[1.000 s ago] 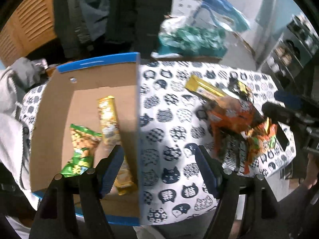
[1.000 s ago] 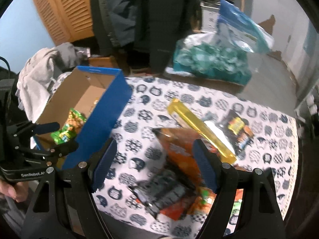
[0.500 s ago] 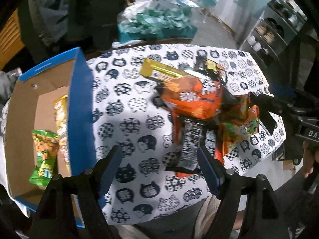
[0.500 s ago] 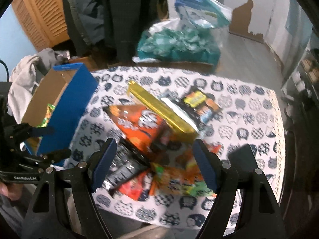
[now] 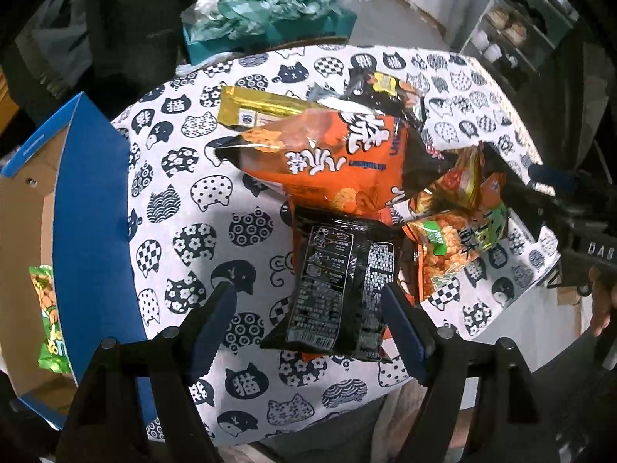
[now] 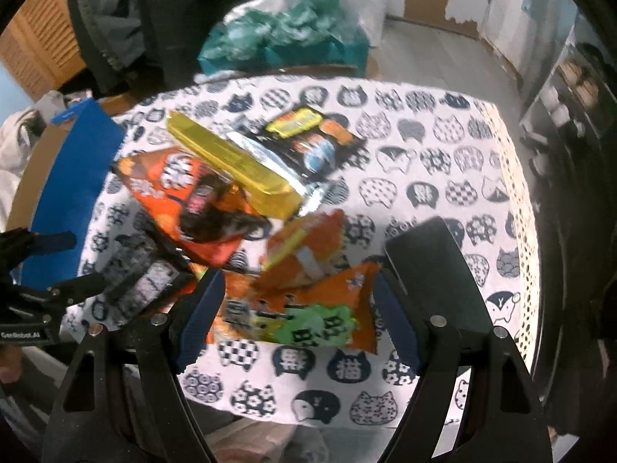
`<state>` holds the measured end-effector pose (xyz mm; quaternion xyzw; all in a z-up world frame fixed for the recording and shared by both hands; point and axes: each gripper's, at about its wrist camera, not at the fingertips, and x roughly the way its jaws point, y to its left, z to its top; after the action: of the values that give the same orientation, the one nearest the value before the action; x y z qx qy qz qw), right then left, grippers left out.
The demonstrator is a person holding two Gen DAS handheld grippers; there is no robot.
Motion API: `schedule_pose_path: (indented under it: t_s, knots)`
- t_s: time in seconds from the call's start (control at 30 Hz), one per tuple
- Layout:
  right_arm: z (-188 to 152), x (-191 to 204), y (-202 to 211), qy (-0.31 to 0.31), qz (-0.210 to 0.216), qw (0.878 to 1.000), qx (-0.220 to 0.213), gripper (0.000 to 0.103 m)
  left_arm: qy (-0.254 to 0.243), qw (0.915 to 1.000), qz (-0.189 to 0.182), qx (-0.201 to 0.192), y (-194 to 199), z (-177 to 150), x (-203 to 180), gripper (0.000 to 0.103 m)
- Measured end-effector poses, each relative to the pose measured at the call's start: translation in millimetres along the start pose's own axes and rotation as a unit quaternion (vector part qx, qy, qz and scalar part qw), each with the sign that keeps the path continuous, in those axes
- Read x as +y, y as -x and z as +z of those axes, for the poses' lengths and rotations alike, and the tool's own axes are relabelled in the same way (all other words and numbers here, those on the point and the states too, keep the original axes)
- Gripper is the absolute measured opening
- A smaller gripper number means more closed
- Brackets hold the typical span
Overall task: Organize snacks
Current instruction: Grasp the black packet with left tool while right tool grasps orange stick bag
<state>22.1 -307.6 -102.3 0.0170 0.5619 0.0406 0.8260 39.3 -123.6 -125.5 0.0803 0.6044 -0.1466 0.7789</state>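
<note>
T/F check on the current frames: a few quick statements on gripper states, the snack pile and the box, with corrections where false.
1. The left gripper is open, with the black packet lying between its fingers. True.
2. The right gripper is shut on the gold bar. False: it is open, above an orange and green packet; the gold bar lies farther back in the pile.
3. The blue cardboard box holds a green snack bag. True.
4. The large orange bag is inside the box. False: it lies on the cat-print tablecloth, partly over the black packet.
</note>
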Motion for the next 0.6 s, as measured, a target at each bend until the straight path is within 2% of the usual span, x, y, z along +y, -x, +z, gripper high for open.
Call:
schedule_pose_path:
  t_s: [0.13,0.43,0.5,0.6]
  knots:
    - [3,-3,-9,0.001,0.01,1.0,-0.002,0.079,-0.005,0.9999,-0.002,0.014,-10,2,-9,0.079]
    - [10,11,-48,0.038,0.011,0.999,0.025,0.079,-0.014,0.999,0.01,0.041,-41,7,-17,0.082]
    - [12,12,-54,0.044,0.004,0.999,0.027,0.079,-0.01,0.999,0.006,0.043,-48,8,-16,0.089]
    - [14,11,-64,0.046,0.0,0.998,0.031,0.079,-0.003,0.999,0.0,0.044,-54,10,-15,0.089]
